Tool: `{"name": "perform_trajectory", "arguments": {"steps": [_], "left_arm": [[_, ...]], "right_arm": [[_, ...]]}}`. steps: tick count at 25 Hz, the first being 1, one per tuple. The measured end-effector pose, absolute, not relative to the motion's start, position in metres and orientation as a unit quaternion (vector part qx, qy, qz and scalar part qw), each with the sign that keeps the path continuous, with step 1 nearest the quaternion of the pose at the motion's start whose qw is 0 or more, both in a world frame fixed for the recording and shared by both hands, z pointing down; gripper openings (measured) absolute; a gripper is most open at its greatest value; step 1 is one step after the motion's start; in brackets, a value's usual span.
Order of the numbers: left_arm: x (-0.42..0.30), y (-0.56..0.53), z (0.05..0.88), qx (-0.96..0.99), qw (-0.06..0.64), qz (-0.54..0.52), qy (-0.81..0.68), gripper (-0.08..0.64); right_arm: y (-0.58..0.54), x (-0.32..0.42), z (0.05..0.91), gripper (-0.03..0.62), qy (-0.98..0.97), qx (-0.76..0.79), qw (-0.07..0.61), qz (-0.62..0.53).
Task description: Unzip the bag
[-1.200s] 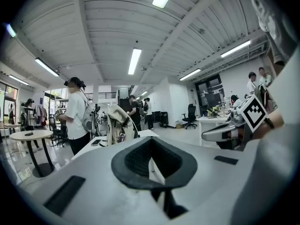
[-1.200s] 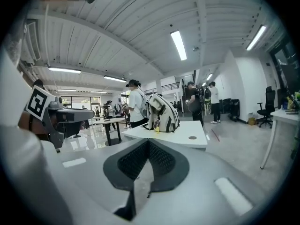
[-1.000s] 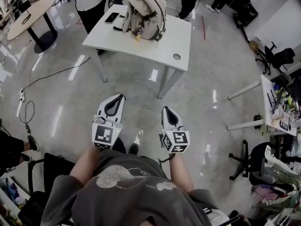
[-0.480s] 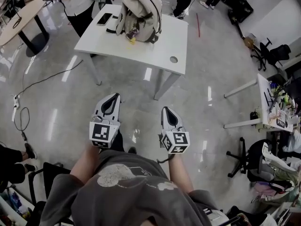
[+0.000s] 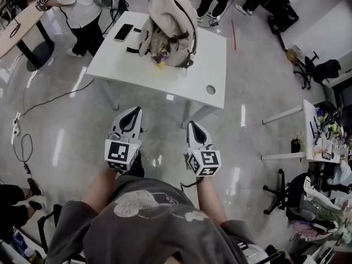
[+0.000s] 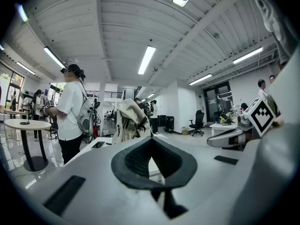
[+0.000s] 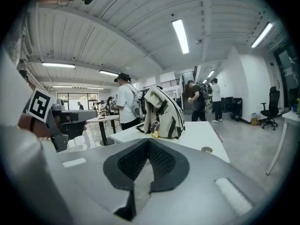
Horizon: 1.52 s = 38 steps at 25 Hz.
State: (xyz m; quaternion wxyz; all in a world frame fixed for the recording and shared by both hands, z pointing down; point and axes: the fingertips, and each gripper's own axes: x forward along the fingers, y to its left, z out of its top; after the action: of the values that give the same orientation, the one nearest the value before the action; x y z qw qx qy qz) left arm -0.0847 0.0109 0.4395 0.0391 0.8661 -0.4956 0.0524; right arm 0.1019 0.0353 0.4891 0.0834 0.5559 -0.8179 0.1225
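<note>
**Head view with both gripper views: stance before the bag is reached.** The bag (image 5: 168, 26), a pale backpack with dark straps, is stood upright on the far part of the white table (image 5: 198, 76). A phone (image 5: 123, 32) lies just beside it and a small yellow item (image 5: 160, 65) at its foot. The upright pose is judged to present the upper seam toward the operator, though the zip pull itself is too small to be made out in any view.

The left gripper (image 5: 134, 110) and the right gripper (image 5: 193, 125) are held side by side ahead of the body. Both are over the floor, short of the table's near edge and well apart from the bag. Both are pointed toward the table, so the bag is framed above the closed jaw tips in each gripper view. In each of those views the jaws are seen pressed together, with nothing between the pads. This closed, empty state is read as a carrying posture only.

No part of the unzipping is judged to be begun. The jaws would have to be parted before a pull could be pinched. One gripper would probably be needed to steady the bag while the other draws the zip, which may explain the paired stance. A person (image 5: 77, 10) is standing at the table's far left corner, near the phone.
</note>
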Motion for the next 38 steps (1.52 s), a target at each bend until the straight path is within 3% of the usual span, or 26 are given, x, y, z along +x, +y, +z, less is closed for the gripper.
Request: {"name": "perform_trajectory", "arguments": {"steps": [14,32,35,38], "left_arm": [[-0.114,-0.09,0.453,0.884,0.058,0.041,-0.461,0.006],[-0.037,-0.185,0.448,0.914,0.067,0.026,-0.399,0.009],[-0.023,-0.206,0.452,0.914,0.069,0.033,-0.399,0.086],[-0.01,-0.227,0.459,0.912,0.073,0.045,-0.402,0.087]], "right_arm": [[-0.059,0.06,0.494,0.0,-0.806,0.567,0.108,0.13],[-0.139,0.086,0.496,0.0,-0.798,0.58,0.107,0.125],[-0.163,0.101,0.494,0.0,-0.802,0.576,0.102,0.121],[-0.185,0.115,0.493,0.0,-0.805,0.573,0.096,0.121]]}}
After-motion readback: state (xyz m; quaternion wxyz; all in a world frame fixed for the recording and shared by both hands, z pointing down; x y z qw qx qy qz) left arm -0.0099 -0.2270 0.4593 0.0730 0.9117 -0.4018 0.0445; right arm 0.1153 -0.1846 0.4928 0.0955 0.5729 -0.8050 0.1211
